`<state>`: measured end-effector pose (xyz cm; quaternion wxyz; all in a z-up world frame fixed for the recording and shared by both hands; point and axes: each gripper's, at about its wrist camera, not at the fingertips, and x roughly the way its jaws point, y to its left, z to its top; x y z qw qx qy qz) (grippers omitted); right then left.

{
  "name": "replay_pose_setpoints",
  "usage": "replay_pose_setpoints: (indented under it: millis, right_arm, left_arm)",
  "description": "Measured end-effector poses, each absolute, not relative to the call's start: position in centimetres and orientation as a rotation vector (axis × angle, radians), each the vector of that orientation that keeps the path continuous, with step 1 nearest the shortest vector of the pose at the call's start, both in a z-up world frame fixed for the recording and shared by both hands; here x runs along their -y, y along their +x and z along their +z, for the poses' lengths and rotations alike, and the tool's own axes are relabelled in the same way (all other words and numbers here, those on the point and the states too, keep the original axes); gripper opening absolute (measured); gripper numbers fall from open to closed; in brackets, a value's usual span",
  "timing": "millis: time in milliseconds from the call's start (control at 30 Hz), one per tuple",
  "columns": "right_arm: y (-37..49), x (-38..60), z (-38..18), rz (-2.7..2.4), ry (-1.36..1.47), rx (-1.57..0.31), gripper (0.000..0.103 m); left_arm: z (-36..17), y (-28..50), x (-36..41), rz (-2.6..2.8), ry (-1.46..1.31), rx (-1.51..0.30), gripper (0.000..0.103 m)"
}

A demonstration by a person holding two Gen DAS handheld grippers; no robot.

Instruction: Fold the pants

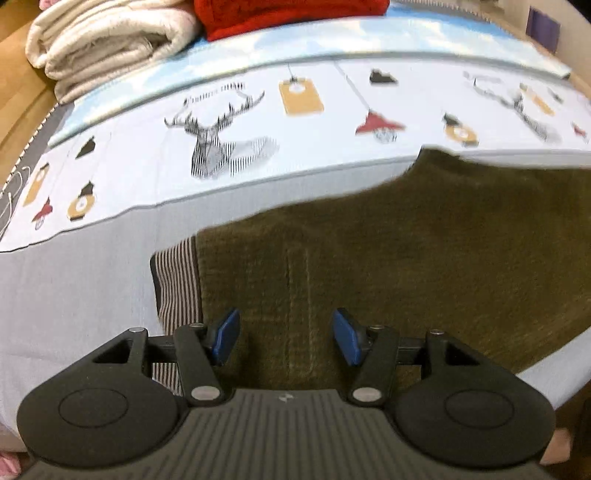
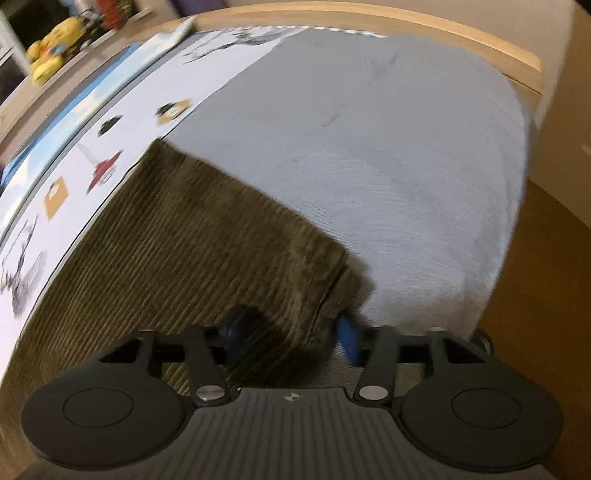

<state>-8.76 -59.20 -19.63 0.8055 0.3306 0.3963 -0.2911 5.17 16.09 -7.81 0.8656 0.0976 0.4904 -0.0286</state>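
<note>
we see the olive corduroy pants (image 1: pixel 388 251) lying flat on the grey bed sheet (image 1: pixel 74 280), and we place everything else against those pants. at their near left end a striped lining (image 1: pixel 177 280) shows, turned outward onto the sheet. beyond the pants' far edge runs a printed band of the bedding with a deer head (image 1: pixel 214 144), tags and red lamps. farther past that, well apart from the pants, sit a rolled cream blanket (image 1: pixel 103 40) and a red cloth (image 1: pixel 288 14).

our left gripper (image 1: pixel 286 338) hovers over the pants near the lining end, its 2 blue pads (image 1: pixel 227 336) spread wide apart with nothing between them; a straight seam of the pants runs up between the pads.

our right gripper (image 2: pixel 291 336) is at the pants' corner (image 2: pixel 317 295), where the cloth bunches up between the blue pads (image 2: pixel 349 338). the view is blurred, so we cannot tell whether it is clenched on the cloth. beyond that corner the grey sheet stretches to the wooden bed frame (image 2: pixel 461 33). a yellow toy (image 2: pixel 51 51) sits far off, past the printed band.
</note>
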Motion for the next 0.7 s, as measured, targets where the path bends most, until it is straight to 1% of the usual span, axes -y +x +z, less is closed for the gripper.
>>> replay_pose_setpoints:
  millis: [33,67,233,367,500,600,700]
  right_arm:
    - [-8.7,59.1,-19.5,-0.624,0.692,-0.843,0.018]
    - [-8.8,59.1,-19.2,-0.625,0.682,-0.836,0.013]
    - [-9.6,59.7,-17.9,-0.637,0.767,-0.777,0.011]
    - [-9.5,57.8,-14.5,-0.626,0.715,-0.698,0.011]
    - [-8.1,51.8,-9.9,-0.551,0.463,-0.605,0.011]
    - [-6.9,44.4,-7.0,-0.441,0.207,-0.527,0.011]
    - [-6.4,36.2,-5.5,-0.288,-0.031,-0.447,0.011]
  left_arm:
    - [-7.4,5.1,-16.0,-0.061,0.182,-1.012,0.062]
    - [-6.9,5.1,-15.8,-0.064,0.159,-0.998,0.062]
    - [-4.4,4.6,-13.9,-0.067,0.077,-0.932,0.062]
    - [-3.5,4.2,-12.1,-0.074,0.050,-0.918,0.062]
    - [-3.5,4.4,-10.5,-0.103,0.073,-0.914,0.062]
    - [-4.2,5.0,-10.0,-0.098,0.091,-0.933,0.062]
    - [-4.8,5.6,-9.8,-0.096,0.105,-0.952,0.062]
